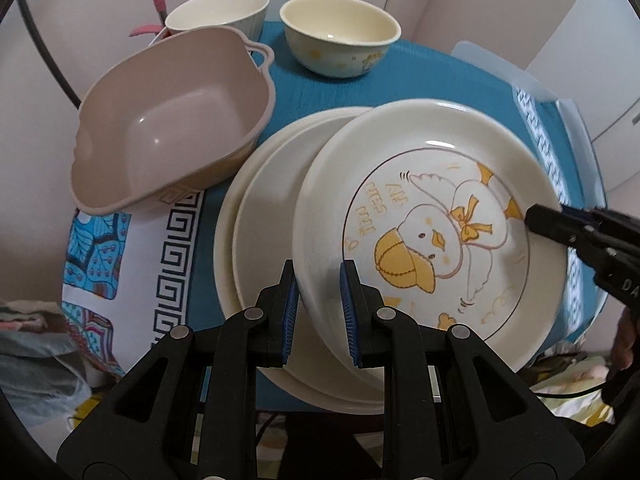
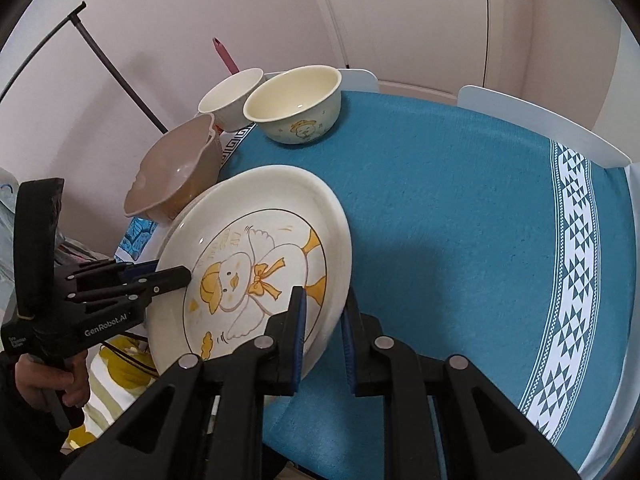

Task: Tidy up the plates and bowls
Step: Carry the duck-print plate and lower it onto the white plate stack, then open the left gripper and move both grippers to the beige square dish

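Both jaw pairs clamped on the duck plate (image 1: 420,216): left gripper (image 1: 319,292) pinching one rim, right gripper (image 2: 323,320) the opposite rim. Plate tilted, partly over a stack of plain plates (image 1: 264,216) on the blue tablecloth (image 2: 460,208), possibly touching it. Pink basin (image 1: 168,120) just beside; two cream bowls (image 1: 340,32) behind.
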A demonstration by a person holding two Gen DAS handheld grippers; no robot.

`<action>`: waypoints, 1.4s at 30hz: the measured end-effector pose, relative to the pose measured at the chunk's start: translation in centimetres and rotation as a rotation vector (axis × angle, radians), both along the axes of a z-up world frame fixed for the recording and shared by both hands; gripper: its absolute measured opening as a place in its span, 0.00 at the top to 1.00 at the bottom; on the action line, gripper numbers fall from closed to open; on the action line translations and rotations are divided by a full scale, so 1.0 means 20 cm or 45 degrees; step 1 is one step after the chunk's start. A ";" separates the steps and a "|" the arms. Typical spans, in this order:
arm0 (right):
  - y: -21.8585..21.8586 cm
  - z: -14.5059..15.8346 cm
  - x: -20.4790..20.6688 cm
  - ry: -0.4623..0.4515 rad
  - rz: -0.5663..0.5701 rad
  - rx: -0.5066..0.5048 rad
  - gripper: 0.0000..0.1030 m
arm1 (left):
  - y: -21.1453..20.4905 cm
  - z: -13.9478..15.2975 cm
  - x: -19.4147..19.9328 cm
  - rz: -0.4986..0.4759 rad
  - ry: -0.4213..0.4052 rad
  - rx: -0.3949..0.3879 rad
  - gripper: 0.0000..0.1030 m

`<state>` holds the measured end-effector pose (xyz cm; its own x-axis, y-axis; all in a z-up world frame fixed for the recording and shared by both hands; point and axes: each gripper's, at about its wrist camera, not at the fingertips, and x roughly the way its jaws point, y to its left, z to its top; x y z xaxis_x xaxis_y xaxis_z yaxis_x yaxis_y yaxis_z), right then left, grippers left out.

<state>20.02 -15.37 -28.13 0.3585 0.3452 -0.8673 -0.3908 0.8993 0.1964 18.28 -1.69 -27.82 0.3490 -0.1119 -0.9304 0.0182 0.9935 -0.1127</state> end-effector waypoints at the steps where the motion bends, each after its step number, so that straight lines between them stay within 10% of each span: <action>1: 0.01 0.00 0.00 -0.003 0.000 -0.008 0.85 | 0.00 -0.01 0.01 -0.006 0.003 0.010 0.82; 19: 0.07 -0.04 -0.02 0.006 0.005 -0.064 0.85 | -0.18 0.01 0.00 -0.145 -0.109 0.481 0.82; 42: 0.16 -0.07 -0.06 -0.017 -0.122 -0.145 0.85 | -0.08 0.07 0.01 -0.235 -0.136 0.402 0.82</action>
